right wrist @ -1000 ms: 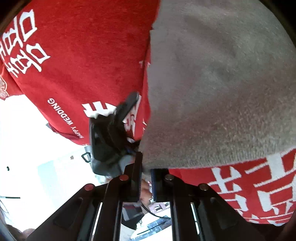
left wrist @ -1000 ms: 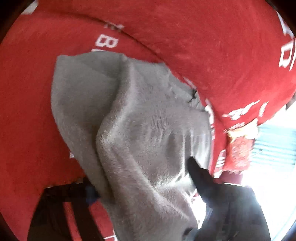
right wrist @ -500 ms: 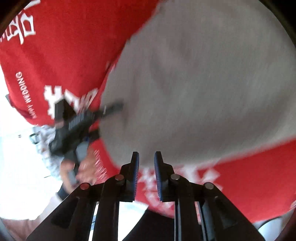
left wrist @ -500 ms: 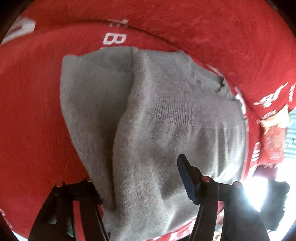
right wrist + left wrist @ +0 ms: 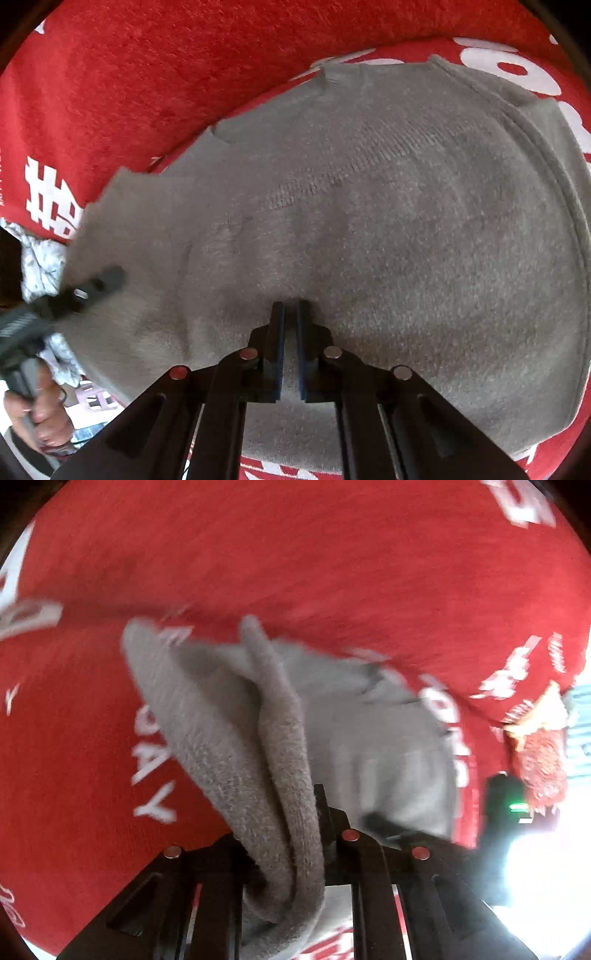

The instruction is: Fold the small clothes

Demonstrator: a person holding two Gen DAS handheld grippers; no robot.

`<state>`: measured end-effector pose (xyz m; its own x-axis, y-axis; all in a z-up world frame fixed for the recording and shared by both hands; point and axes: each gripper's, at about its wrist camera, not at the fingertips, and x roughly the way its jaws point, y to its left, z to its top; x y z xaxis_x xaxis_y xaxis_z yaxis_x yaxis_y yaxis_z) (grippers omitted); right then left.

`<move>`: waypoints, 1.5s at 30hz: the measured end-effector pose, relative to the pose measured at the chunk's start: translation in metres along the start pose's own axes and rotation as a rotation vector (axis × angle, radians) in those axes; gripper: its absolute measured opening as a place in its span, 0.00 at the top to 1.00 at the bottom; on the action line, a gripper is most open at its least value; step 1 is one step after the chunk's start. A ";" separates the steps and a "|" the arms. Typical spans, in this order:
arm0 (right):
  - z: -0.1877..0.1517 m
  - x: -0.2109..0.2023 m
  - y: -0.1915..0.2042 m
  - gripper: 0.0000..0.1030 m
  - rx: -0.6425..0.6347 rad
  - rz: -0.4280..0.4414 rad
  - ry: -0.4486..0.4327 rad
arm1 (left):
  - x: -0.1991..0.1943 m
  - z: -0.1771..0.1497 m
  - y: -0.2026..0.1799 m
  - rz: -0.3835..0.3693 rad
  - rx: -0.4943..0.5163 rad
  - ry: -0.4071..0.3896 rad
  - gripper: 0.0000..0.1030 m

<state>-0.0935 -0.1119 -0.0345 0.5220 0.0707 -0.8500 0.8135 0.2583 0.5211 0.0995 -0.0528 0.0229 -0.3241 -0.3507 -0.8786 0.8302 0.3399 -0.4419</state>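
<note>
Grey knitted garment (image 5: 369,221) lies spread on red cloth with white lettering (image 5: 332,572) that covers the bench. Left claw (image 5: 291,834) is closing on a bunched fold of the garment, which is raised off the cloth. Right claw (image 5: 290,317): pads together, tips against the garment's near part, fabric seen between them.

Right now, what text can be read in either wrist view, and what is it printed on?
"DAY": white print on the red cloth, left wrist view.
Other white print on it, both views: blurred or cut off by the grey garment; unreadable.
</note>
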 end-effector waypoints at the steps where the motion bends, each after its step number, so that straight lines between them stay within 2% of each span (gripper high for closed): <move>1: 0.000 -0.002 -0.007 0.95 0.026 0.047 0.013 | -0.002 0.002 -0.015 -0.009 0.026 -0.008 0.84; 3: -0.002 -0.011 -0.025 0.94 0.074 0.119 0.024 | -0.004 0.009 -0.049 -0.034 0.081 -0.021 0.84; 7: -0.007 -0.041 -0.056 0.92 0.149 0.176 -0.013 | 0.010 0.019 -0.124 -0.098 0.176 -0.024 0.84; 10: -0.012 -0.070 -0.094 0.92 0.243 0.238 -0.072 | 0.040 0.021 -0.180 -0.093 0.256 -0.005 0.84; 12: -0.015 -0.081 -0.121 0.91 0.311 0.270 -0.097 | 0.064 0.019 -0.207 -0.077 0.300 0.020 0.84; 14: -0.018 -0.085 -0.142 0.90 0.354 0.261 -0.101 | 0.095 0.011 -0.232 -0.022 0.363 0.043 0.83; 16: -0.021 -0.081 -0.163 0.88 0.396 0.272 -0.095 | 0.113 -0.001 -0.238 0.033 0.405 0.066 0.83; 18: -0.025 -0.074 -0.179 0.88 0.446 0.329 -0.081 | 0.131 -0.012 -0.242 0.071 0.411 0.103 0.83; 19: -0.026 -0.070 -0.182 0.88 0.465 0.354 -0.080 | 0.132 -0.015 -0.245 0.075 0.406 0.107 0.78; 20: -0.027 -0.068 -0.186 0.88 0.483 0.383 -0.082 | 0.128 -0.018 -0.246 0.057 0.401 0.104 0.65; 21: -0.028 -0.067 -0.189 0.88 0.494 0.400 -0.084 | 0.119 -0.020 -0.248 0.025 0.406 0.086 0.58; 22: -0.029 -0.066 -0.191 0.88 0.504 0.413 -0.086 | 0.112 -0.021 -0.253 0.008 0.420 0.066 0.41; 23: -0.029 -0.065 -0.193 0.88 0.512 0.419 -0.086 | 0.101 -0.023 -0.259 -0.006 0.451 0.033 0.30; 25: -0.035 -0.064 -0.201 0.88 0.535 0.446 -0.086 | 0.083 -0.024 -0.269 -0.032 0.499 0.004 0.28; 28: -0.035 -0.067 -0.215 0.86 0.605 0.491 -0.113 | 0.066 -0.016 -0.263 -0.024 0.477 -0.029 0.28; 30: -0.037 -0.072 -0.225 0.71 0.657 0.529 -0.138 | 0.057 -0.010 -0.245 0.039 0.439 -0.064 0.28; 32: -0.039 -0.077 -0.238 0.50 0.708 0.606 -0.172 | 0.051 -0.007 -0.222 0.098 0.397 -0.088 0.28; 34: -0.041 -0.079 -0.247 0.41 0.753 0.678 -0.205 | 0.048 -0.004 -0.191 0.146 0.335 -0.086 0.28; 37: -0.039 -0.074 -0.252 0.34 0.767 0.747 -0.204 | 0.055 -0.004 -0.143 0.212 0.245 -0.047 0.28; 39: -0.036 -0.075 -0.254 0.33 0.756 0.771 -0.193 | 0.061 -0.009 -0.120 0.259 0.206 -0.023 0.28; 41: -0.017 -0.079 -0.256 0.32 0.730 0.765 -0.184 | 0.066 -0.014 -0.107 0.275 0.188 -0.003 0.28; 43: -0.003 -0.094 -0.243 0.32 0.677 0.691 -0.156 | 0.072 -0.022 -0.100 0.280 0.171 0.020 0.28; 44: 0.003 -0.094 -0.236 0.38 0.639 0.638 -0.141 | 0.074 -0.025 -0.098 0.279 0.168 0.025 0.28; 45: 0.010 -0.098 -0.227 0.48 0.572 0.548 -0.124 | 0.075 -0.027 -0.100 0.282 0.170 0.023 0.28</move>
<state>-0.3268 -0.1874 -0.0690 0.8828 -0.0716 -0.4642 0.4208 -0.3188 0.8493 -0.0200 -0.0892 -0.0042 -0.0794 -0.2431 -0.9668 0.9519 0.2694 -0.1459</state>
